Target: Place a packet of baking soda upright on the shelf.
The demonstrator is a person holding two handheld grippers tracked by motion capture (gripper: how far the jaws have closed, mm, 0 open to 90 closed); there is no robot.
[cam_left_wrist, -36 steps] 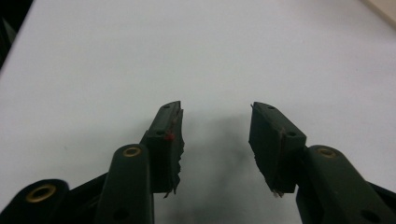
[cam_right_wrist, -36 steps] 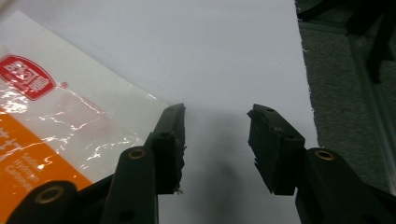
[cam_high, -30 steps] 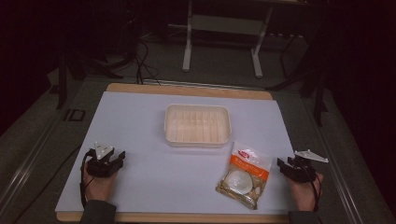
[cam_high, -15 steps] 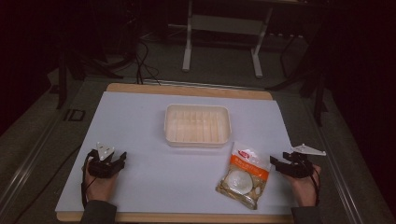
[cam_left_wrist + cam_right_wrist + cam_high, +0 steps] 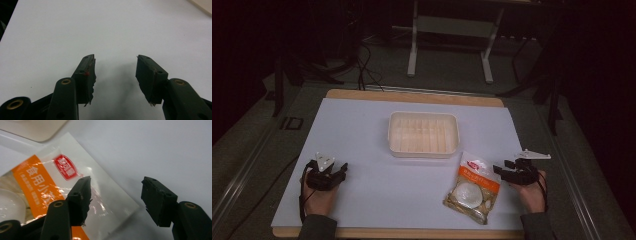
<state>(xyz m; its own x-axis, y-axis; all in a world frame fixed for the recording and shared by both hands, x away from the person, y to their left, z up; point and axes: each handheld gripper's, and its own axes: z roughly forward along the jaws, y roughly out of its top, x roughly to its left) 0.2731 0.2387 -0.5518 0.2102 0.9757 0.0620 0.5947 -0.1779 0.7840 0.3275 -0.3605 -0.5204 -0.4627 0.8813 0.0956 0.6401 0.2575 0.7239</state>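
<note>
At the left of the high view, the left gripper (image 5: 343,168) rests on the white table (image 5: 362,130) near its front edge, jaws spread with nothing but bare surface between them, as the left gripper view confirms (image 5: 115,65). It sits well apart from everything else and has no part in this step.

In the middle stands an empty cream tray (image 5: 423,134). Just beside its front right corner lies the bag (image 5: 473,186), a clear packet with an orange band and a red label, tilted, with pale round contents I cannot identify.

At the right, the right gripper (image 5: 498,170) is level with the bag's upper right edge. Its jaws have just been opening and now stand wide; in the right gripper view (image 5: 115,185) one jaw hangs over the clear top corner of the bag (image 5: 82,182) and the other over bare table, neither pressing on it.

The step looks like a pick-up of the bag. Best to straddle the flat sealed edge, come low so the lower jaw slips under the film, and close on the seam rather than the bulging contents, which could slide or crush.
</note>
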